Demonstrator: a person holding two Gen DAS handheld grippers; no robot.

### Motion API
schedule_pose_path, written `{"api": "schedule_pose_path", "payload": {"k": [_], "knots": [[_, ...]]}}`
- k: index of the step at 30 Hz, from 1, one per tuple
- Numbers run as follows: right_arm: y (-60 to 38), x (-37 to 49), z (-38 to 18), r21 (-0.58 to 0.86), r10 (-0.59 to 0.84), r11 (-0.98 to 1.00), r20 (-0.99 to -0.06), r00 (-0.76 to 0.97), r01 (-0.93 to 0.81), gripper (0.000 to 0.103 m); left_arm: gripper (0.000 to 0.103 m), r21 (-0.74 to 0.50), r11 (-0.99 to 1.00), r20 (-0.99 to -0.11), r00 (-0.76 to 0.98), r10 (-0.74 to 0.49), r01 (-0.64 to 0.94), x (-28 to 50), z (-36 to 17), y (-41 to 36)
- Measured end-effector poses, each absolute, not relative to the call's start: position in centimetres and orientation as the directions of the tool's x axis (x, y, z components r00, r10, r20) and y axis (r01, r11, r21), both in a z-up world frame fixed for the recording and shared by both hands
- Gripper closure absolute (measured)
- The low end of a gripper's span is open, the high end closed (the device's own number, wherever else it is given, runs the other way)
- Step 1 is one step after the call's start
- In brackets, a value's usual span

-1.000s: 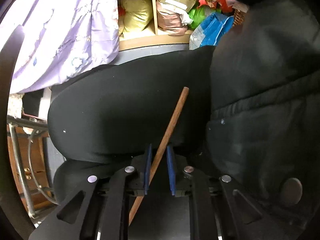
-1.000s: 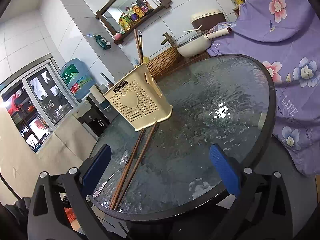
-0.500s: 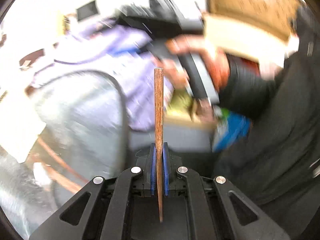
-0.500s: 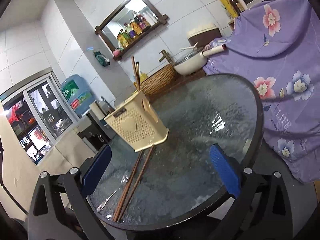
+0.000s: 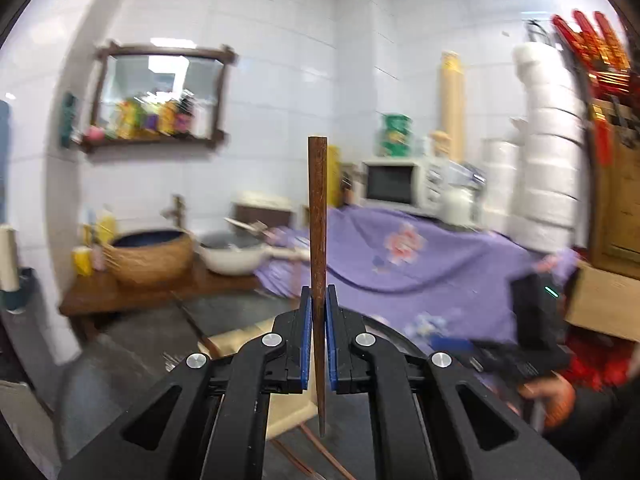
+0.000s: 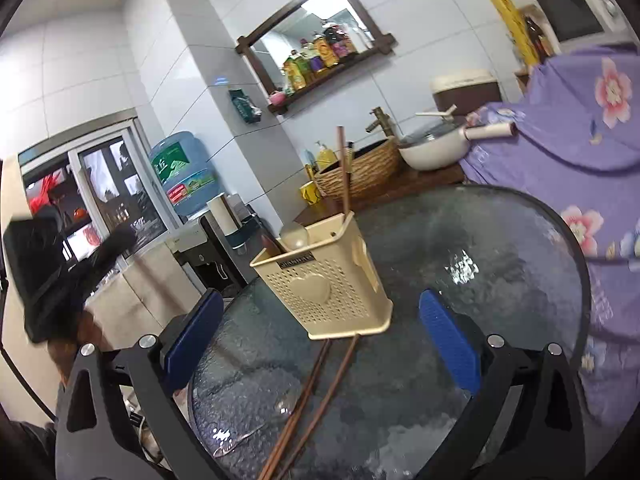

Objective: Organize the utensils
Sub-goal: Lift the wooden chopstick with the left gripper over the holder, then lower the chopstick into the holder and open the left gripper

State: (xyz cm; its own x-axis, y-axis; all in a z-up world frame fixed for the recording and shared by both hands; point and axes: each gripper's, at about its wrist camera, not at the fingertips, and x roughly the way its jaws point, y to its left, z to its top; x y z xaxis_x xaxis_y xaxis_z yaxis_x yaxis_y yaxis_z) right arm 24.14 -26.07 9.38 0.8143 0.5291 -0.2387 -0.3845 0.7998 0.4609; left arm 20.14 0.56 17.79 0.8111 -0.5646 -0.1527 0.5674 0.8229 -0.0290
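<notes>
My left gripper (image 5: 318, 300) is shut on a brown wooden chopstick (image 5: 317, 216), which stands upright between the blue pads above the table. My right gripper (image 6: 320, 320) is open, with nothing between its blue pads (image 6: 448, 344). It faces a cream perforated utensil holder (image 6: 324, 292) on the round glass table (image 6: 512, 264). Two chopsticks (image 6: 343, 172) and a pale spoon (image 6: 294, 236) stand in the holder. Two more chopsticks (image 6: 316, 392) lie on the glass in front of it, beside a clear spoon (image 6: 256, 428). In the left wrist view the holder (image 5: 236, 340) is partly hidden behind the gripper.
A purple flowered cloth (image 6: 580, 152) covers furniture to the right of the table. Behind the table stand a woven basket (image 6: 360, 168), a white pan (image 6: 436, 148) and a water bottle (image 6: 182, 172). A person's hand (image 5: 548, 396) holds the other gripper at the right.
The left gripper has swung up from beside dark clothing to above the table and rolled, so the chopstick now stands upright. The right gripper rose a little and stays open.
</notes>
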Motion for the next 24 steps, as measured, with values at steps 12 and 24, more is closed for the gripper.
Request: {"api": "schedule_pose_path", "payload": {"k": [12,24], "knots": [[-22.2,26.6,11.0,0.338,0.519,0.838,-0.248,0.818,-0.429,0.006,0.097,-0.052,0.902,-0.139,0.891,-0.432,0.429,28.8,18.6,0.8],[-20.4,29.0,7.2,0.260,0.429,0.901,-0.404,0.808,-0.347,0.006,0.097,-0.083,0.911,-0.354,0.843,-0.406,0.404,31.4,10.4,-0.1]]}}
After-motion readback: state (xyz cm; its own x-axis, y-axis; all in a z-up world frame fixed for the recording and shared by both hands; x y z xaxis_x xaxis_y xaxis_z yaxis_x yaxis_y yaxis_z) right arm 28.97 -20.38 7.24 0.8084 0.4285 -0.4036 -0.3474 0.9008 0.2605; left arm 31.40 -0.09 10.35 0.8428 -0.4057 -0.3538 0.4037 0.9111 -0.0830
